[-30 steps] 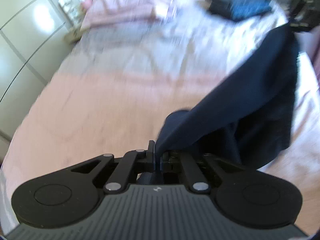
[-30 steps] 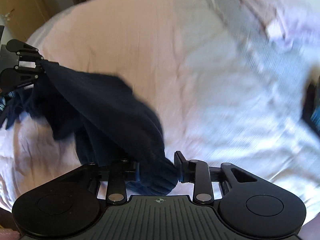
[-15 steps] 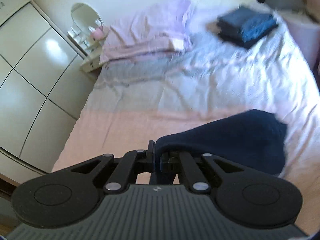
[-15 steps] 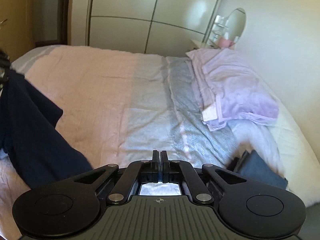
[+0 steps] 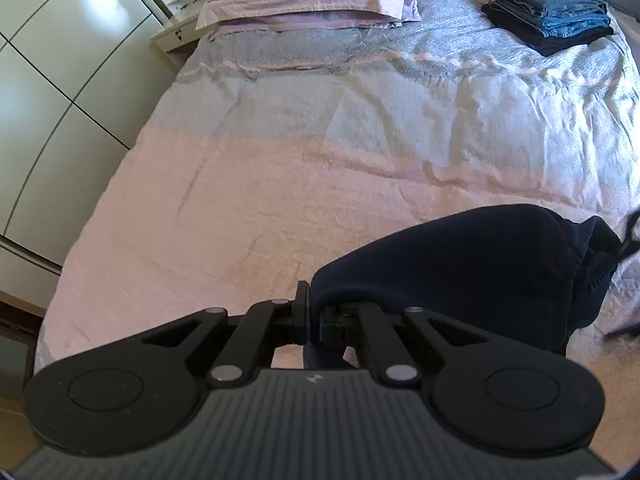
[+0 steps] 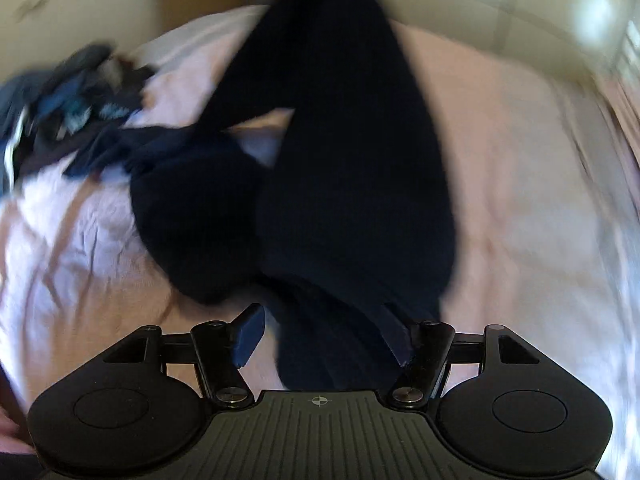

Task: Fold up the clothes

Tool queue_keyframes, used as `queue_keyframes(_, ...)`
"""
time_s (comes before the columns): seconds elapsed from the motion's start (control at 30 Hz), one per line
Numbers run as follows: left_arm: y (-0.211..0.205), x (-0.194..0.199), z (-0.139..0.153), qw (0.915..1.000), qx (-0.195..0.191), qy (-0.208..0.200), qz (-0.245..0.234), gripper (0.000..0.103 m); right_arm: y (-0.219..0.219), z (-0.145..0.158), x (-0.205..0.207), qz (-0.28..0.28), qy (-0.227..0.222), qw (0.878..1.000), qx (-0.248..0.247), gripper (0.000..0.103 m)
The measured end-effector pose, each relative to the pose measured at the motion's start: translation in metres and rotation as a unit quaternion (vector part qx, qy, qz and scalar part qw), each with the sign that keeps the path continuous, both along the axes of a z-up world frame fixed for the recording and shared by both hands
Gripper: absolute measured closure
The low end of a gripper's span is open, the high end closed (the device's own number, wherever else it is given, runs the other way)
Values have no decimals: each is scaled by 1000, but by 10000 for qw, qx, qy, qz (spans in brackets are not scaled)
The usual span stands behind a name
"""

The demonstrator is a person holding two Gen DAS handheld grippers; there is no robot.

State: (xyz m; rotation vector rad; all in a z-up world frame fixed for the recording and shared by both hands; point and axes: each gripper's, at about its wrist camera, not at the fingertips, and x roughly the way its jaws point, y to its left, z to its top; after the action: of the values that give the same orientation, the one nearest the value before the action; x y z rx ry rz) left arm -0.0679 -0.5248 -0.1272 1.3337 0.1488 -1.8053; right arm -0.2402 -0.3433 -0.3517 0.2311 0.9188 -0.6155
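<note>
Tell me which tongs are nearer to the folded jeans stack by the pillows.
Cannot tell for certain. The left tongs face the folded jeans stack far across the bed, clamped on the navy garment. The right tongs stand open over that garment; no stack shows there.

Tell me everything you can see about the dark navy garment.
The navy garment is a soft, thick-looking knit, very dark and plain. It is bunched rather than flat, rising from the pink bedspread up to the left gripper, whose fingers are shut on one edge. In the blurred right view, its lower end lies between the spread fingers of the right gripper; no grip is visible there.
</note>
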Motion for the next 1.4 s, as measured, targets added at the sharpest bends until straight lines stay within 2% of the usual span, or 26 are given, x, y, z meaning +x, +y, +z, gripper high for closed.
queue_keyframes(0.13,4,12,-6,10000,27,47,-58,100,-8,-43,49,261,356,9959,-791,36)
queue_keyframes(0.23,13,18,-13,9999,42,-27,-113,100,-12,-70,62,360,779,9898,-1139,36)
queue_keyframes(0.27,18,20,-12,9999,66,-40,-139,100,-14,-79,66,392,923,9871,-1252,58)
queue_keyframes(0.3,23,22,-12,9998,89,-53,-165,100,-16,-78,61,342,886,9883,-1191,72)
queue_keyframes(0.37,31,23,-10,9996,135,-59,-238,100,-18,-55,42,122,741,9908,-1124,88)
queue_keyframes(0.47,22,14,8,9993,92,25,-367,100,-29,9,-12,-406,324,9946,-902,88)
queue_keyframes(0.57,6,2,28,9987,13,146,-488,100,-56,86,-80,-1019,-6,9912,-842,88)
queue_keyframes(0.67,-20,-16,39,9978,13,255,-604,97,-111,120,-129,-1381,-223,9868,-816,88)
queue_keyframes(0.73,-51,-40,21,9977,1,74,-674,91,-148,142,-161,-1614,-365,9830,-798,88)
queue_keyframes(0.83,-95,-62,-26,9991,55,-142,-403,69,-222,112,-188,-1721,-354,9828,-560,87)
queue_keyframes(0.9,-122,-73,-60,9996,144,-225,-124,66,-270,67,-194,-1928,-304,9806,-172,86)
queue_keyframes(0.93,-126,-72,-72,9996,196,-187,39,65,-294,45,-197,-2036,-276,9787,31,77)
queue_keyframes(0.97,-122,-68,-79,9995,230,-156,153,65,-302,30,-202,-2208,-198,9751,95,57)
queue_keyframes(1.03,-112,-60,-94,9988,299,-97,376,65,-313,3,-212,-2574,-24,9661,171,45)
queue_keyframes(1.07,-100,-54,-98,9984,335,-96,436,65,-318,-10,-217,-2756,62,9610,209,45)
queue_keyframes(1.17,-59,-24,-102,9955,414,-135,838,65,-292,-16,-227,-2759,-23,9607,288,45)
queue_keyframes(1.23,-28,1,-100,9922,433,-132,1162,64,-271,-9,-221,-2714,16,9619,316,45)
queue_keyframes(1.3,9,26,-99,9871,477,-6,1526,60,-244,-3,-215,-2707,-130,9617,406,45)
queue_keyframes(1.33,28,39,-99,9841,501,56,1702,53,-228,-2,-210,-2725,-238,9605,521,44)
queue_keyframes(1.4,68,57,-109,9814,562,83,1836,48,-198,0,-190,-2782,-405,9561,830,43)
